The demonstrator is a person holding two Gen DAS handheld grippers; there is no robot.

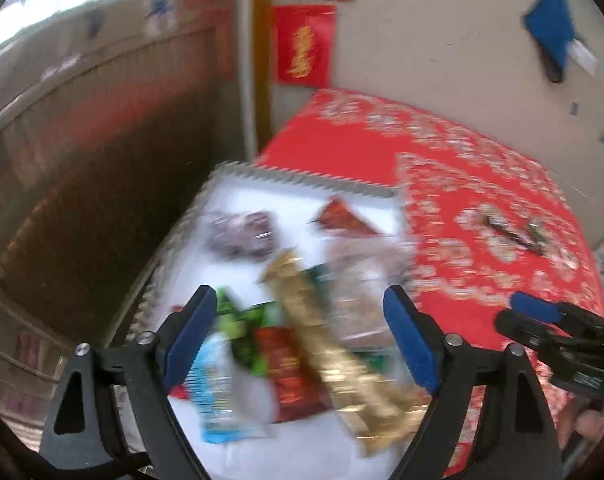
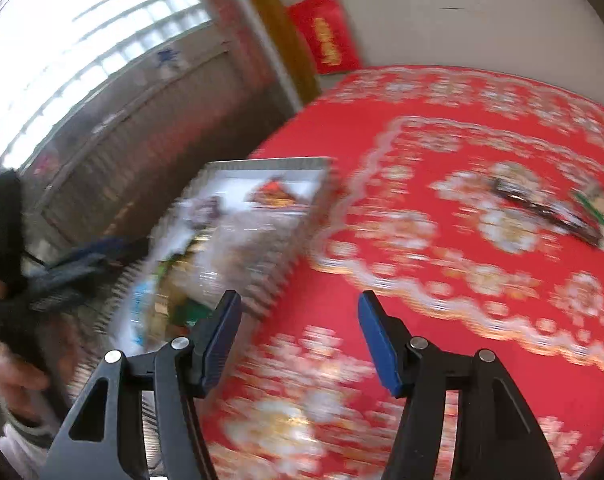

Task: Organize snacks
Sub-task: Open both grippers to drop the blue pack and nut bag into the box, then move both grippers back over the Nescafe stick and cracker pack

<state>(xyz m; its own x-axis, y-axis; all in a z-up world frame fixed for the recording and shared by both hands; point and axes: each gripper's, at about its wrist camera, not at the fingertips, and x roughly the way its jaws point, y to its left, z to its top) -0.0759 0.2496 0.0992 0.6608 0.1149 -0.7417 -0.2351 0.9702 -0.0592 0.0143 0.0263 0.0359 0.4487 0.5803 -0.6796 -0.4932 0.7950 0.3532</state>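
Note:
A white basket (image 1: 302, 180) with a ribbed rim holds several snack packets: a long gold one (image 1: 333, 352), a red one (image 1: 286, 372), a green one (image 1: 242, 328), a blue-and-white one (image 1: 218, 392), a dark one (image 1: 242, 232) and a clear bag (image 1: 361, 280). My left gripper (image 1: 300, 294) hangs open over them, touching none. My right gripper (image 2: 300, 298) is open and empty above the red tablecloth (image 2: 441, 140), just right of the basket (image 2: 262, 166). Both views are blurred.
Loose wrappers (image 2: 541, 208) lie on the patterned red cloth toward the far right. The basket sits at the table's left edge, beside a brown wooden panel (image 1: 102, 160). A beige wall with red posters (image 1: 303, 46) stands behind the table.

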